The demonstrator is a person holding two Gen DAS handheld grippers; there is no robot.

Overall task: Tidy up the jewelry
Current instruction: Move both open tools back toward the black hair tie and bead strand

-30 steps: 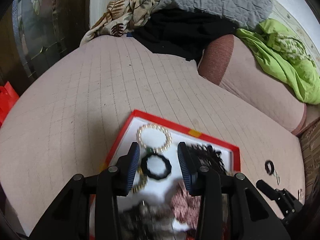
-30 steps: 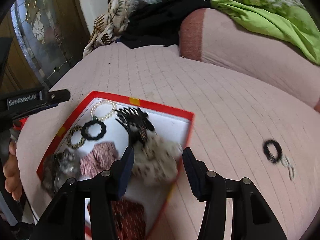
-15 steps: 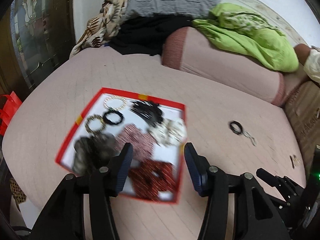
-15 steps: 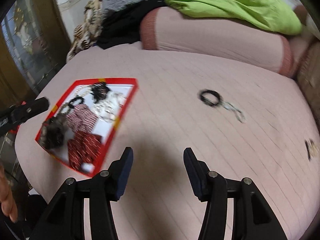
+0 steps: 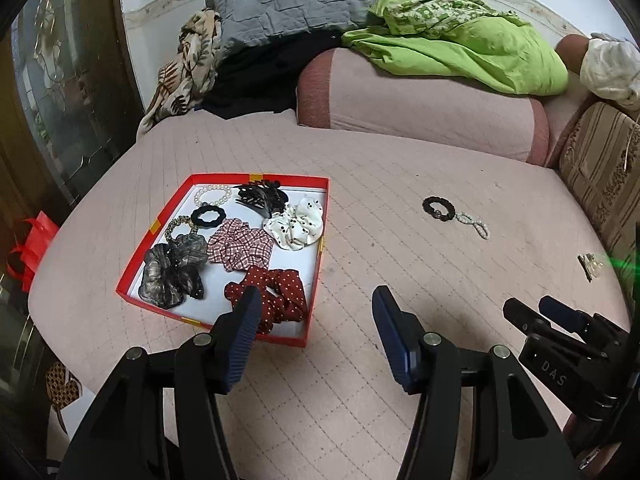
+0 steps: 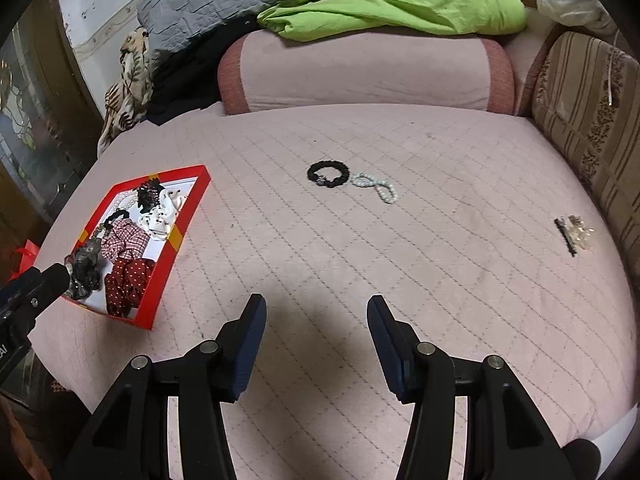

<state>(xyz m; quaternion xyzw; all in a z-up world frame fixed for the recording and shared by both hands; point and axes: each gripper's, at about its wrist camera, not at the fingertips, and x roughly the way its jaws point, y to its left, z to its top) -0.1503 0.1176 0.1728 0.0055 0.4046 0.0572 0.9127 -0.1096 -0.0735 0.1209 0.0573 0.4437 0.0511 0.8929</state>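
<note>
A red box [image 5: 322, 216] with a white floor lies on the pink quilted bed [image 5: 400, 272]; it also shows in the right wrist view [image 6: 166, 276]. It holds several scrunchies, bracelets and a black claw clip [image 5: 260, 198]. A black hair tie [image 6: 328, 174] and a pearl bracelet [image 6: 378, 186] lie loose mid-bed, touching; they also show in the left wrist view [image 5: 439, 209], [image 5: 474, 224]. A small hair clip [image 6: 574, 234] lies far right. My left gripper [image 5: 316, 308] is open and empty by the box's near right corner. My right gripper [image 6: 316, 316] is open and empty over bare quilt.
A pink bolster [image 6: 360, 76] runs along the back with a green blanket [image 6: 392, 0] and a grey pillow [image 5: 296, 0] on it. A striped cushion [image 6: 588, 112] stands at the right. The bed edge drops off at the left, by a red bag [image 5: 30, 248].
Both grippers have pulled back and up from the box, so much more of the bed shows. The right one has swung right toward the loose hair tie and bracelet. Both stayed open.
</note>
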